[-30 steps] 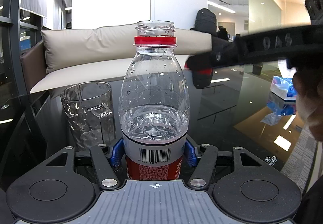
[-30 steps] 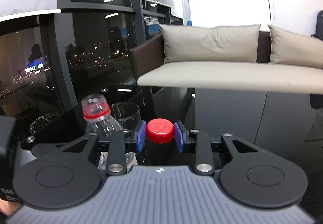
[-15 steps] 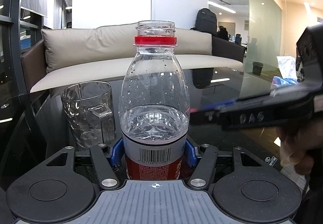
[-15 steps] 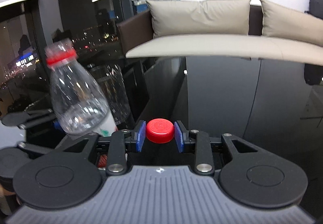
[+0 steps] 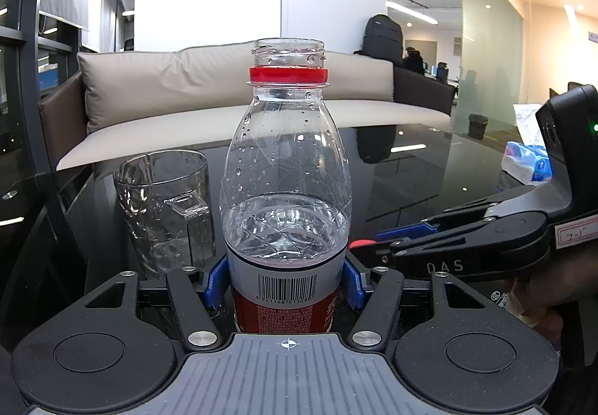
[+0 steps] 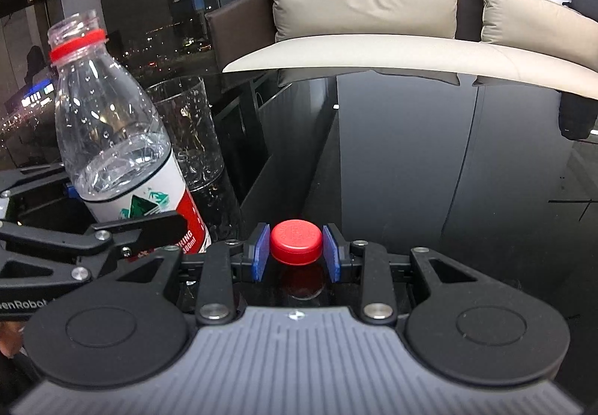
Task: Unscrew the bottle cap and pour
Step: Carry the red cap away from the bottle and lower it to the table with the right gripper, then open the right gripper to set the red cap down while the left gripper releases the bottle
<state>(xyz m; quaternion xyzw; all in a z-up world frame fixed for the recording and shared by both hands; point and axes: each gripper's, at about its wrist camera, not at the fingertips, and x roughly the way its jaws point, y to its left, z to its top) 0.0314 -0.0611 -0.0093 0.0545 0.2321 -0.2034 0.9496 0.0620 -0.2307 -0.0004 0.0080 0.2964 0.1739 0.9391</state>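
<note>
My left gripper [image 5: 286, 282] is shut on the clear water bottle [image 5: 286, 168], upright, uncapped, with a red neck ring and water in its lower part. The bottle also shows at the left of the right wrist view [image 6: 112, 131]. A clear glass mug [image 5: 164, 205] stands just left of and behind the bottle; it also shows in the right wrist view [image 6: 190, 131]. My right gripper [image 6: 296, 252] is shut on the red cap [image 6: 296, 241], low over the black glass table [image 6: 448, 172]. The right gripper shows at the right of the left wrist view [image 5: 373, 246], beside the bottle's base.
A beige cushioned bench [image 5: 231, 104] runs behind the table. A tissue pack [image 5: 527, 164] lies at the table's right. Dark windows are on the left [image 6: 130, 22]. A backpack [image 5: 383, 33] sits on the bench end.
My right gripper has come down with the cap from bottle-top height to just above the table, right of the bottle. The left gripper and the bottle have not moved.
</note>
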